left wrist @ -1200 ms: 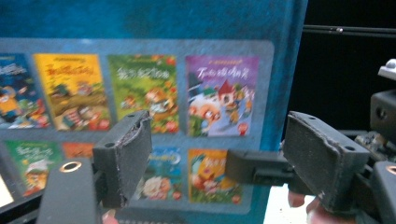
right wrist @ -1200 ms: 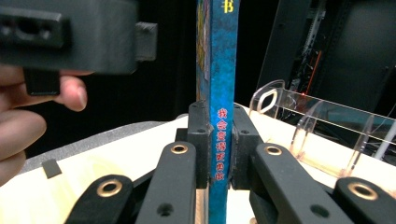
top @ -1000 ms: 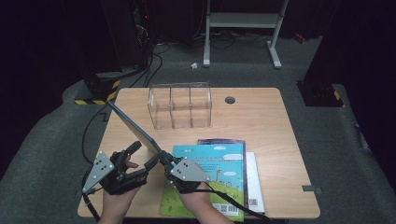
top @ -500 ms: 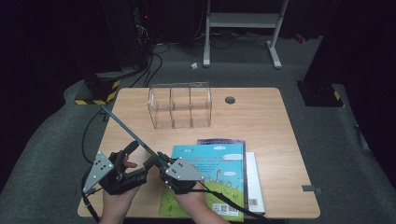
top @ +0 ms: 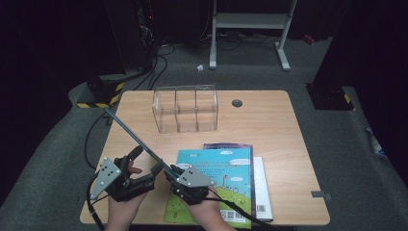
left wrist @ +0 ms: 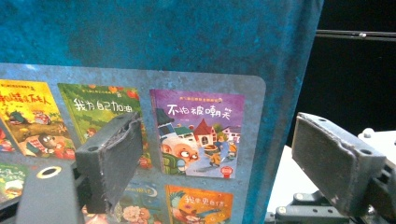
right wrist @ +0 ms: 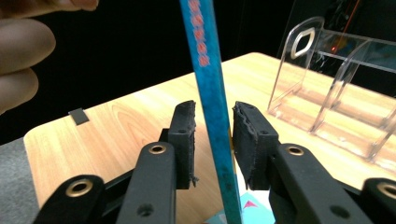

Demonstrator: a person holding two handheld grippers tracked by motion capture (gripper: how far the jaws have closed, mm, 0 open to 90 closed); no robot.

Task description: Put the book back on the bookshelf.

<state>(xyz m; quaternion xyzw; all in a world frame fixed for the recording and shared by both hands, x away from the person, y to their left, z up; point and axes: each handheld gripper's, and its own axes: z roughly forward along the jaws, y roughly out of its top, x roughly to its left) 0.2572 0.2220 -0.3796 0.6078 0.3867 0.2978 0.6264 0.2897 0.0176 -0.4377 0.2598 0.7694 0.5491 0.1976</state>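
The right tool [right wrist: 214, 140] is nearly closed around the edge of a blue picture book [top: 137, 139], its 2 jaws flanking the spine with a sliver of gap on each side, so a firm pinch cannot be confirmed. The left tool [left wrist: 215, 163] stands wide open, released, its jaws facing the book's back cover without touching it. Both hands sit low at the tabletop's [top: 269, 120] near edge, tools angled inward. The book stands on edge, tilted, its long axis running from the right tool up-left toward the tabletop's far-left corner, beside stacked books [top: 226, 178] and before a clear 3-slot organizer [top: 185, 108].
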